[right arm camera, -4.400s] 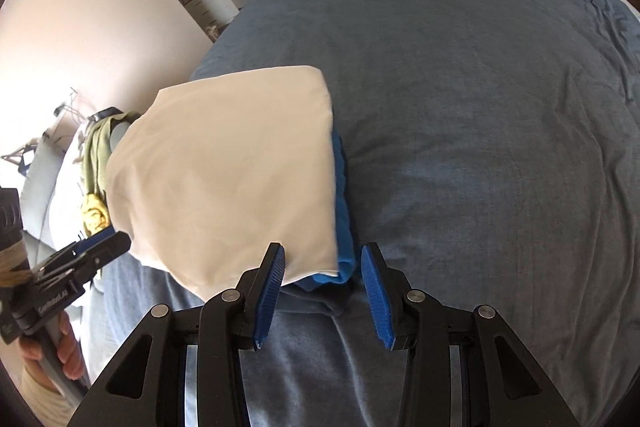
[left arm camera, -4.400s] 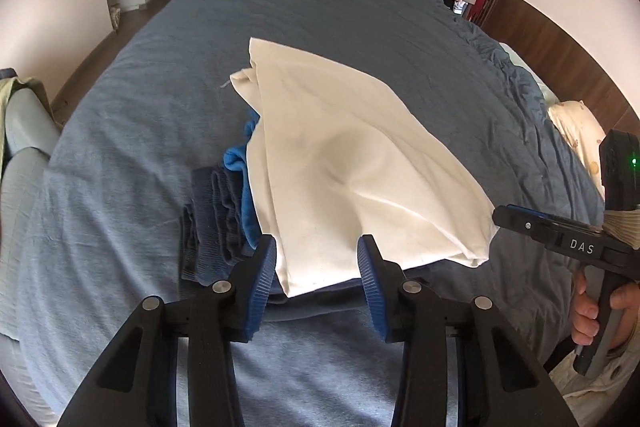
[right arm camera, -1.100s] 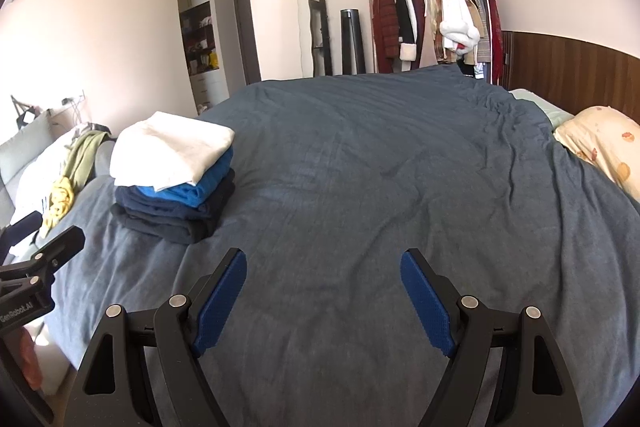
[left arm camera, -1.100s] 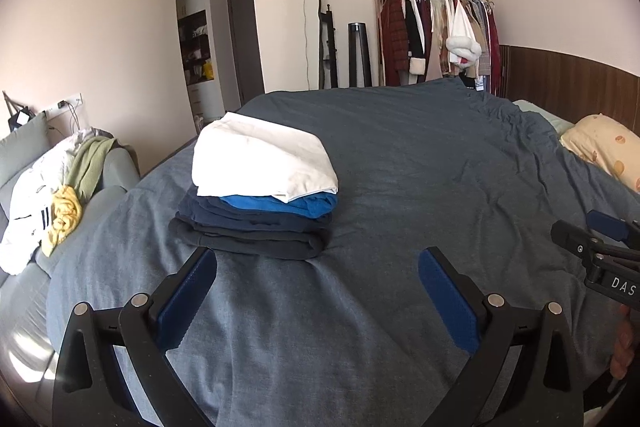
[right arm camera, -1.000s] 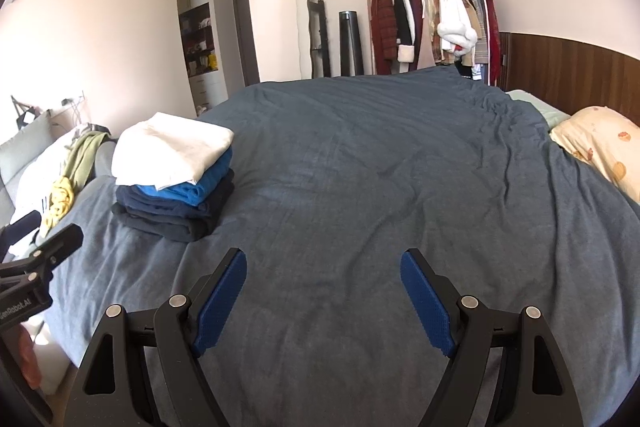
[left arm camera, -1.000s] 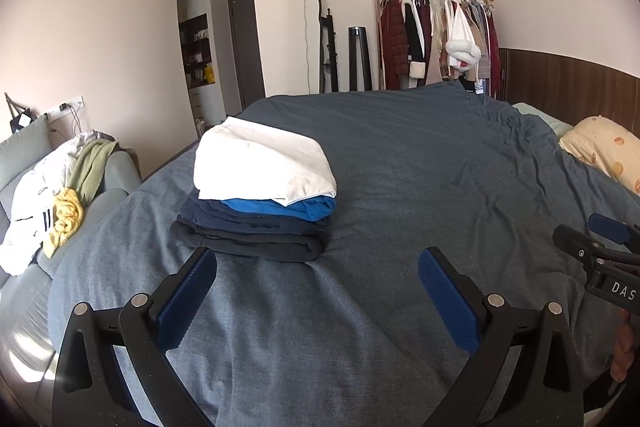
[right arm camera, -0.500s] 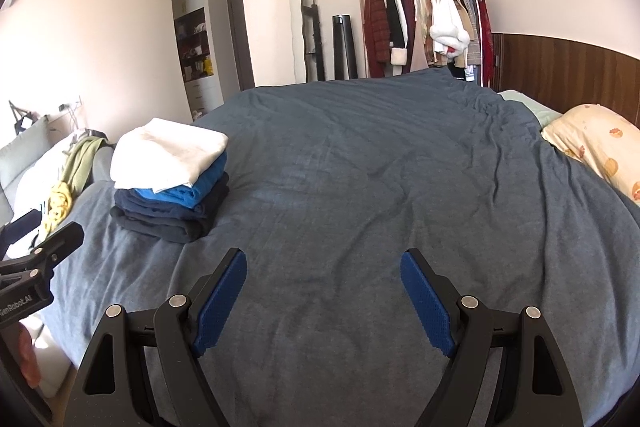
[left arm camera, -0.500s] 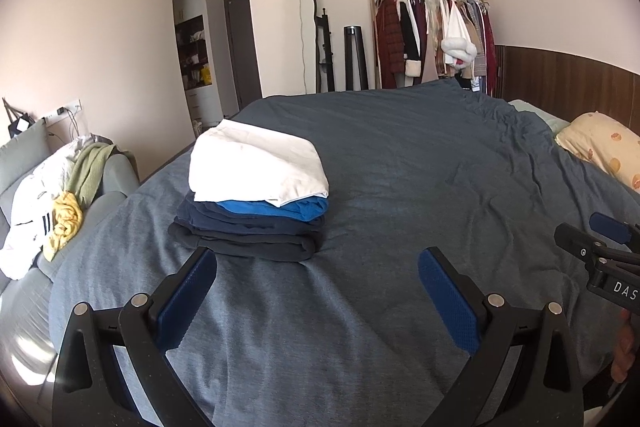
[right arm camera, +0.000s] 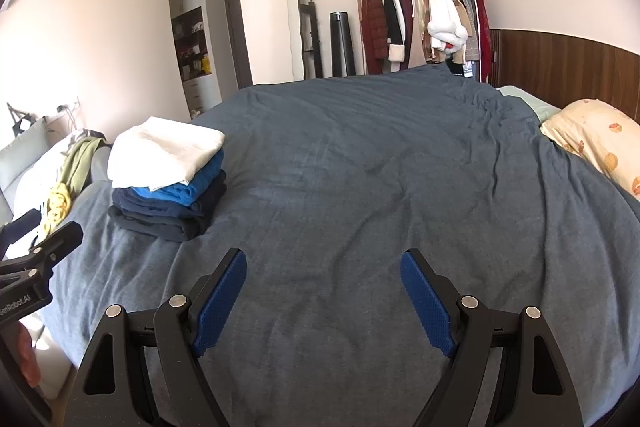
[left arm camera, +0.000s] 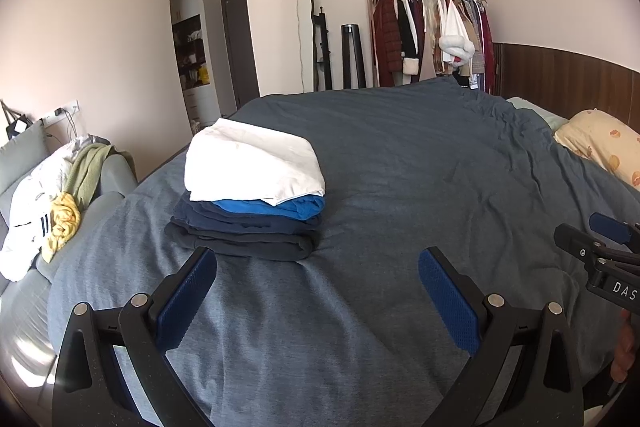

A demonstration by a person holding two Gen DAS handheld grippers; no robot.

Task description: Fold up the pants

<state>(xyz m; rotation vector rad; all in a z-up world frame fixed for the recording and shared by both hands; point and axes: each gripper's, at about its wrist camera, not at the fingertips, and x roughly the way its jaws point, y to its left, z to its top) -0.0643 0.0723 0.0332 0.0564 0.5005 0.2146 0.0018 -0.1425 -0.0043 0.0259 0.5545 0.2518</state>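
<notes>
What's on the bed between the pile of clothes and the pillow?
Nothing: only bare blue blanket lies between the pile and pillow, seen in the right wrist view.

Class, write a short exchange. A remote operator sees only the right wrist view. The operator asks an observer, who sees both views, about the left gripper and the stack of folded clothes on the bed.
Operator: My view catches only the side of the left gripper. Is it holding anything?
Observer: No. Its jaws stand wide open, with only the blue-grey duvet showing between the pads.
Operator: Where does the stack of folded clothes sit relative to it?
Observer: Just ahead of its left finger, off to that side, not between the jaws.
</notes>
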